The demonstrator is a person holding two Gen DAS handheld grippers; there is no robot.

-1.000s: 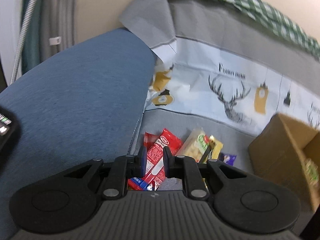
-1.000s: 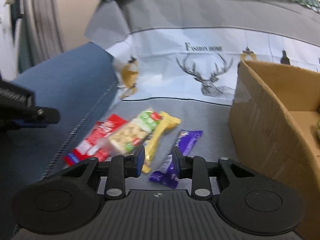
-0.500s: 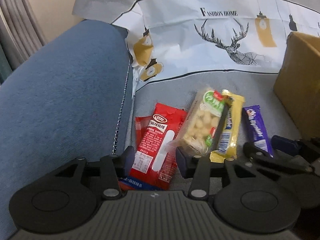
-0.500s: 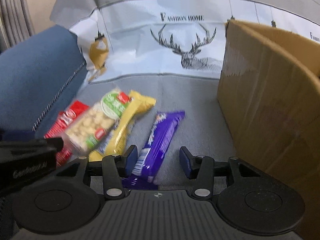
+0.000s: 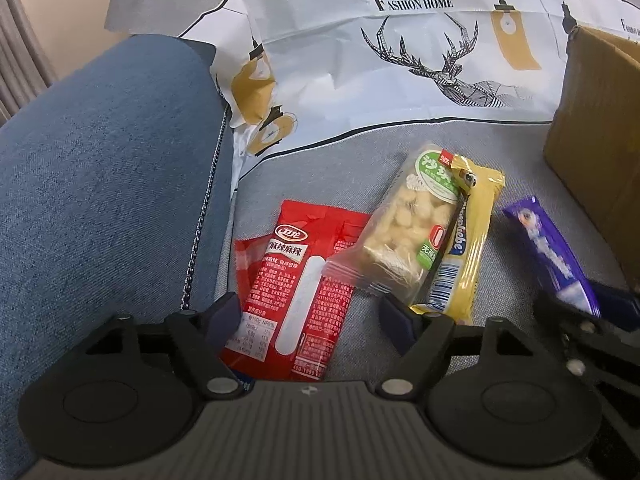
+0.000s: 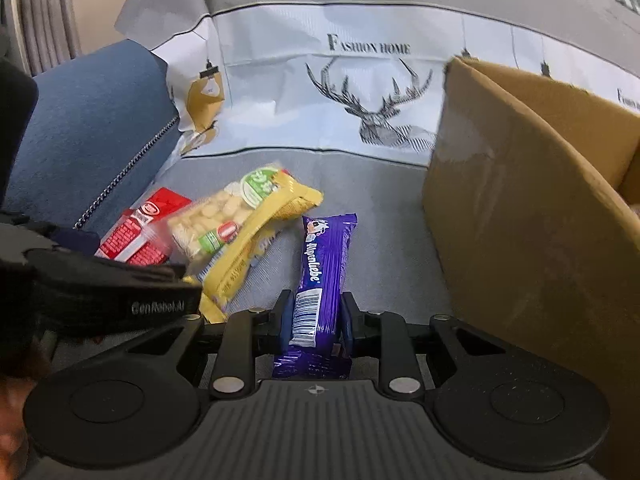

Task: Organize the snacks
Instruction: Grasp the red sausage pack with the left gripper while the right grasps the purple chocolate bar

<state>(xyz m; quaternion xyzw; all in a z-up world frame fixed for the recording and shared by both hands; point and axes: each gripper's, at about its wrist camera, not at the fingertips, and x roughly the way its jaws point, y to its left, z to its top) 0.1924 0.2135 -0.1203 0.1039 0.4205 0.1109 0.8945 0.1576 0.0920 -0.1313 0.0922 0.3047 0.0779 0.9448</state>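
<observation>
The left gripper (image 5: 310, 314) is held low over the grey fabric sofa seat (image 5: 400, 140), angled forward and down, its fingers (image 5: 224, 314) spread wide on either side of the lower end of a flat red foil snack packet (image 5: 298, 280) without pressing it. The right gripper (image 6: 316, 322) sits just as low to its right, its fingers (image 6: 286, 320) drawn narrow and clamped on the barcode end of a long purple-wrapped candy bar (image 6: 326, 258), which stretches away from the gripper along the seat. Four snacks can be counted: the red packet at the far left, with a second red wrapper edge showing beneath it; a clear-wrapped block of pale puffed pieces with a green label (image 5: 416, 226) whose near corner overlaps the red packet; a long yellow-wrapped bar (image 5: 466, 248) lying partly under that block's right side; and the purple bar, apart from the yellow one. One open brown cardboard box (image 6: 520, 216) stands on the seat just right of the purple bar. To the left rises the blue fabric armrest (image 5: 104, 168). Farthest back, a white cloth printed with a stag and "Fashion Home" (image 5: 400, 40) covers the sofa back.
</observation>
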